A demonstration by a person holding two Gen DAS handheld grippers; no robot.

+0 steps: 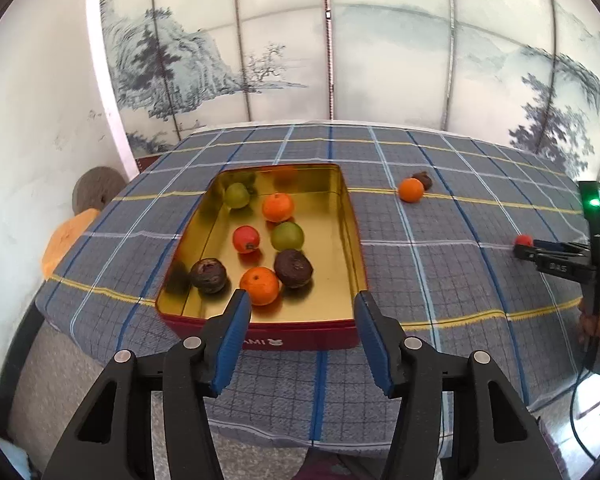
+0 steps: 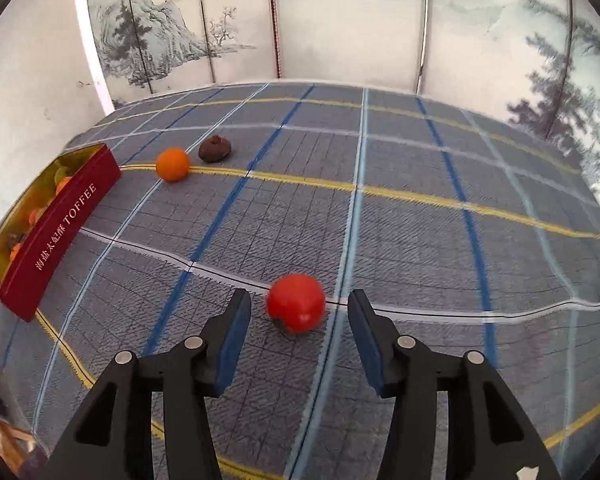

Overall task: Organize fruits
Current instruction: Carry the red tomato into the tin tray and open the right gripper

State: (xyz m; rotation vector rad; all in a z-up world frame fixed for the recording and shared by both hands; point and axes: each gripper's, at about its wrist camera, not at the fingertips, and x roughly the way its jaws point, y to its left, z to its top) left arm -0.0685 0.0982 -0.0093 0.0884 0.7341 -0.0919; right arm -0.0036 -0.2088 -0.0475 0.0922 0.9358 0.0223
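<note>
The right gripper (image 2: 298, 312) is hovering with fingers wide apart, gripping nothing, the red fruit (image 2: 296, 303) lying on the tabletop (image 2: 420, 240) just ahead between their tips (nearly round). The left gripper (image 1: 302, 312), likewise spread and unladen, is waiting over the tin (image 1: 352, 240).

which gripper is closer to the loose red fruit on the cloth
Right. The right gripper is open with the red fruit between its fingers; the left gripper hovers at the tin.
</note>
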